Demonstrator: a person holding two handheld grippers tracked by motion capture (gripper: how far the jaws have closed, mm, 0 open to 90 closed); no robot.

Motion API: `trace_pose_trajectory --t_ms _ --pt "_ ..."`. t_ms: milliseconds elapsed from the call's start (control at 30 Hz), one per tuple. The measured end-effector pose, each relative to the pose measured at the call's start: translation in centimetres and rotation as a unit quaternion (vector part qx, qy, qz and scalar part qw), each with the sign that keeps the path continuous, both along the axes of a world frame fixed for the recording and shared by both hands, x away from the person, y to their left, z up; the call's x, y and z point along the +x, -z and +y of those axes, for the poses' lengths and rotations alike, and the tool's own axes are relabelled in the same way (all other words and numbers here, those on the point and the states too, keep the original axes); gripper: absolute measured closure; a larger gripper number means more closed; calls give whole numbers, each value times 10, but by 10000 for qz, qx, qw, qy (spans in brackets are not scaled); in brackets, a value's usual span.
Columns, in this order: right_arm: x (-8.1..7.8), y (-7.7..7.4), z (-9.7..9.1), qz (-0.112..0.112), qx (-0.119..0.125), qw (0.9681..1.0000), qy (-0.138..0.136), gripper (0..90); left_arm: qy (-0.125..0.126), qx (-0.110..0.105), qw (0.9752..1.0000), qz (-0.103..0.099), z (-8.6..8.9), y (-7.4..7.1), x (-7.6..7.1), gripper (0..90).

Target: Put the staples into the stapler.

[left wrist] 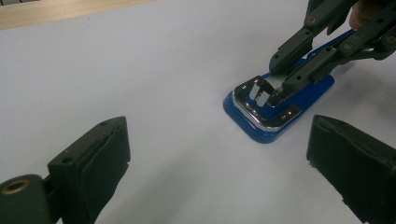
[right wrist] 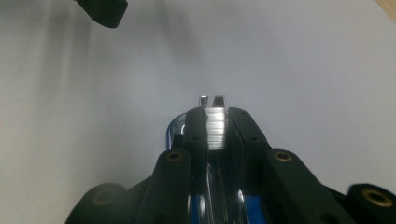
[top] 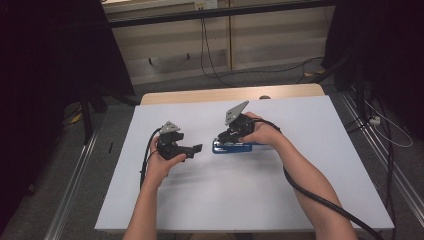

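Note:
A blue stapler (top: 239,148) with a chrome front (left wrist: 261,116) lies flat on the white table (top: 250,200), a little right of centre. My right gripper (top: 221,139) reaches down onto its front end, shut on a ribbed silver strip of staples (right wrist: 216,126) that sits in the chrome channel. In the left gripper view the right gripper (left wrist: 279,83) pinches that strip from the upper right. My left gripper (top: 194,150) hovers just left of the stapler, pointing at it. Its jaws stand wide open with nothing between the pads (left wrist: 109,154).
The table's wooden far edge (top: 200,95) shows beyond the white sheet. Thick black cables (top: 320,200) trail from both grippers toward the near edge. Metal rails (top: 75,175) and loose wires lie on the floor at either side.

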State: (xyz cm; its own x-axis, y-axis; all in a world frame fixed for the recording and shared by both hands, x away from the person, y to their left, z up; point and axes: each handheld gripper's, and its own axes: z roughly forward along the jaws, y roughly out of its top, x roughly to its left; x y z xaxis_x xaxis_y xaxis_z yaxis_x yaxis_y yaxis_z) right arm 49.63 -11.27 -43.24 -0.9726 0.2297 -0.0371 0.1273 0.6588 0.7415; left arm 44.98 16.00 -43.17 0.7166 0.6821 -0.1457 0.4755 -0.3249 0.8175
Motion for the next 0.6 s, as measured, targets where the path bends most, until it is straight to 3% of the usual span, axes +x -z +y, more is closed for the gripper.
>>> trace_pose_trajectory --t_ms 600 --pt "-1 1 3 -5 -33 10000 48 712 11 23 10000 -12 0 0 0 63"
